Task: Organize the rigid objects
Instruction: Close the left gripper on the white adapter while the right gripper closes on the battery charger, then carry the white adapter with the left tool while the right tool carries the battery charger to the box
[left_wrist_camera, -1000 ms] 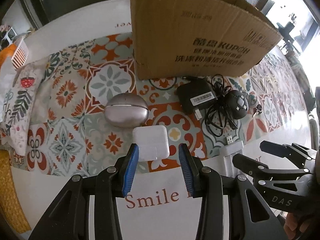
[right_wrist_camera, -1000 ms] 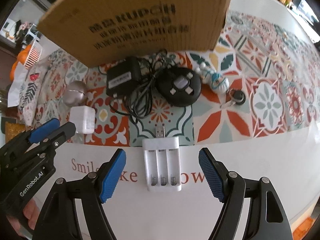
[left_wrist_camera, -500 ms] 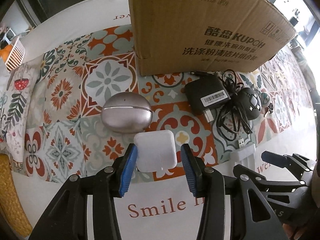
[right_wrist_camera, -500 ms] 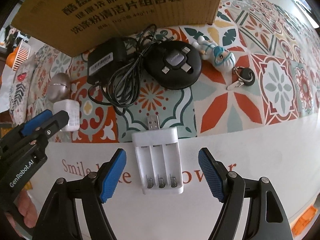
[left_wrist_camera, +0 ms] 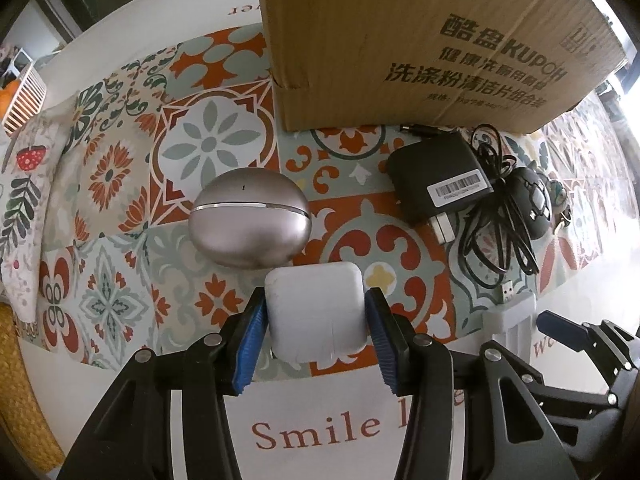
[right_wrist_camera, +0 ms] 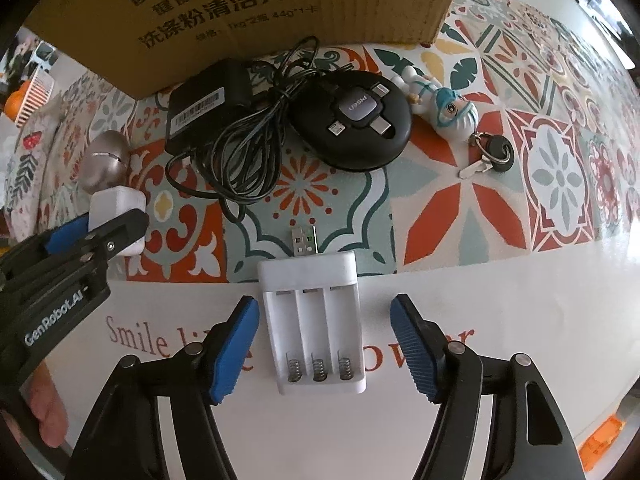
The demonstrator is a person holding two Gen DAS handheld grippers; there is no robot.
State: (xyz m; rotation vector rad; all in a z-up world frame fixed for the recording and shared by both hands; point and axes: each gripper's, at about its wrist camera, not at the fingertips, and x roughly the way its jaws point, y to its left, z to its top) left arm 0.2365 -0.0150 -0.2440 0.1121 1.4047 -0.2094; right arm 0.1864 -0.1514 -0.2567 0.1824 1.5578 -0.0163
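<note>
Judging from how things lie, the organizing has barely begun: every loose item sits out on the patterned worktop [left_wrist_camera: 224, 92] in front of the cardboard box [left_wrist_camera: 420, 40], and nothing can be seen inside the box, whose interior is hidden. The left gripper [left_wrist_camera: 315, 330] is set at a narrow spread around the white square charger [left_wrist_camera: 316, 312], its 2 blue pads flanking the charger's sides; the left pad looks to be touching, while a thin gap may remain at the right one, so a firm hold cannot be confirmed. From that gripper, the silver egg-shaped case [left_wrist_camera: 250, 220] lies just beyond the charger at 11 o'clock, almost touching it, and the box stands at 12 to 1 o'clock. The right gripper [right_wrist_camera: 324, 346] is spread wide and holds nothing; the white battery charger [right_wrist_camera: 314, 320] lies between its fingers with clear space on both sides, its USB plug pointing to 12 o'clock. Farther off at 12 o'clock sit the black power adapter [right_wrist_camera: 200, 108] with its tangled cable [right_wrist_camera: 248, 152], the round black cable hub [right_wrist_camera: 356, 124], then at 1 o'clock a small figurine [right_wrist_camera: 444, 108] and a key [right_wrist_camera: 490, 156]. All of these look left to sort.
</note>
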